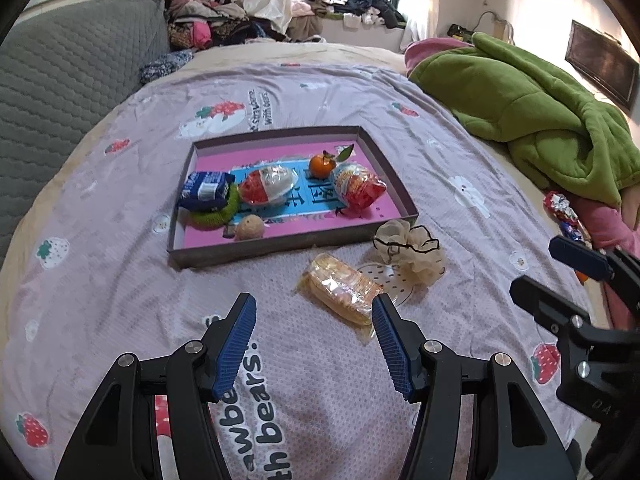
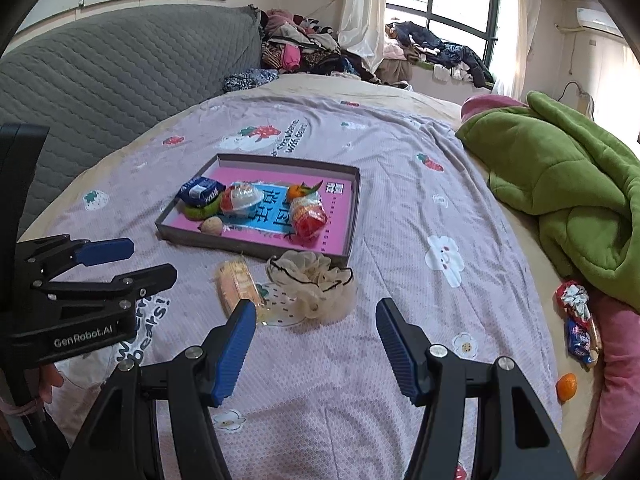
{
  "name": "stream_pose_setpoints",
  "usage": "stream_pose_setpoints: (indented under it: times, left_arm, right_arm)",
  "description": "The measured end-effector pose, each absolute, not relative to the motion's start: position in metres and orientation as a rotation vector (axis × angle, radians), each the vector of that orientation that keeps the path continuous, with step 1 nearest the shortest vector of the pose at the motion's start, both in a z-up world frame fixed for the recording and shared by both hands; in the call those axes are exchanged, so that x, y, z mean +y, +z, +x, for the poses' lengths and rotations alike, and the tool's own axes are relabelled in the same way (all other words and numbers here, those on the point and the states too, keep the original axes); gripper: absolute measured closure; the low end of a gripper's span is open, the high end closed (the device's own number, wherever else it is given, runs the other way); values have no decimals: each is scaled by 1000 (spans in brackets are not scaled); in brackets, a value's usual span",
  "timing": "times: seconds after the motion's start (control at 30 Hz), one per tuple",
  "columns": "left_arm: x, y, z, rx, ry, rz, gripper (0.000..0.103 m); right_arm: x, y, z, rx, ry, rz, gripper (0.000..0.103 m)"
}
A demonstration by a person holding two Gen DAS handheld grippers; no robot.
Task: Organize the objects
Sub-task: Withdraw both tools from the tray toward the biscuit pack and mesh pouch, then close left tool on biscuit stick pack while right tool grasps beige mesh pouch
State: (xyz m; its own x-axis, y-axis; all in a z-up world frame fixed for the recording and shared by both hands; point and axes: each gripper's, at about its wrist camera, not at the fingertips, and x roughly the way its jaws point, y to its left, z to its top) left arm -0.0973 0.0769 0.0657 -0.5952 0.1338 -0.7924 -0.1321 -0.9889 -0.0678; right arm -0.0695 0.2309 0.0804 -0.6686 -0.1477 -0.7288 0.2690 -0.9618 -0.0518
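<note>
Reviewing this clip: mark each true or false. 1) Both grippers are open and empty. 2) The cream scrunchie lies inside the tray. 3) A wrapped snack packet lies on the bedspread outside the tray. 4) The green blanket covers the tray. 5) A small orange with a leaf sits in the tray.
1) True: left gripper and right gripper hold nothing.
2) False: the cream scrunchie lies on the bedspread, just outside the tray.
3) True: the snack packet.
4) False: the green blanket is off to the side.
5) True: the orange.

green scrubber (image 1: 212, 216): mostly hidden under blue packet (image 1: 206, 190)
tray print (image 1: 288, 200): text covered by snacks
right gripper (image 1: 560, 280): cut off by frame edge
</note>
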Motion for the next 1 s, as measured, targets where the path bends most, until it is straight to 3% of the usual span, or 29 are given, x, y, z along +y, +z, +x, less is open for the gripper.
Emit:
stream_pose_setpoints:
  times: [1.0]
  left_arm:
    - [98,9,-153,-169,2636,-1496,41]
  right_arm:
    - [229,7,-112,406,-2576,1146,41]
